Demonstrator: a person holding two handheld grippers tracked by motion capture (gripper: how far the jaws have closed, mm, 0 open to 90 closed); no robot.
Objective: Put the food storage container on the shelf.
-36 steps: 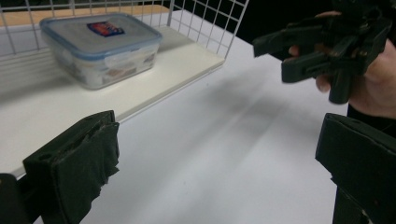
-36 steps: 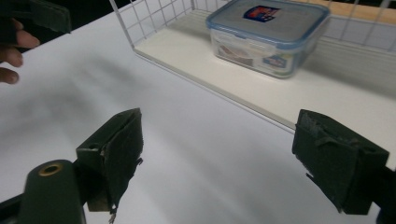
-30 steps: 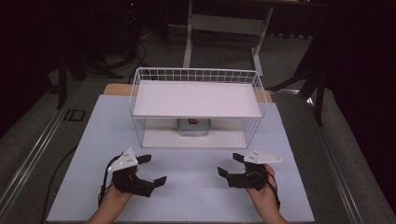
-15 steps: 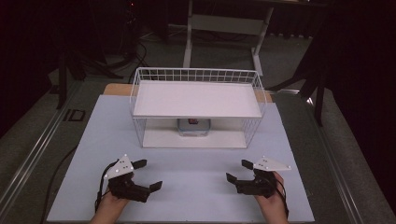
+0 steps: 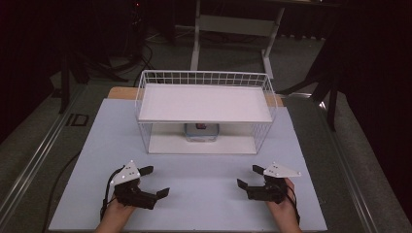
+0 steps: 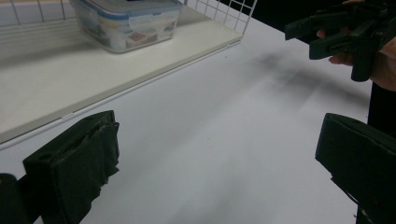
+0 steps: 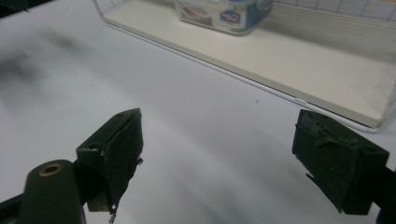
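High view first, working from the left: I am holding the left gripper point(image 5: 154, 180) low over the near-left part of the white table point(image 5: 92, 145), its jaws standing wide apart with nothing between them. Its grey plate is facing up, and its cable is trailing back past my hand.

At the middle, farther from me, the white wire rack point(image 5: 206, 77) is standing on the table, well apart from both grippers. On its lower shelf point(image 5: 165, 143), under the upper shelf, the clear lidded container point(image 5: 201, 131) is sitting near the back, roughly centred.

To the right, I am holding the right gripper point(image 5: 248, 176) over the near-right part of the table, its jaws also spread wide and gripping nothing.

Left gripper view is showing the container point(image 6: 127, 21) on the shelf at upper left and the other gripper point(image 6: 299, 36) at upper right, in my hand.

Right gripper view is showing the container point(image 7: 224, 14) at the top, on the shelf beyond bare table.
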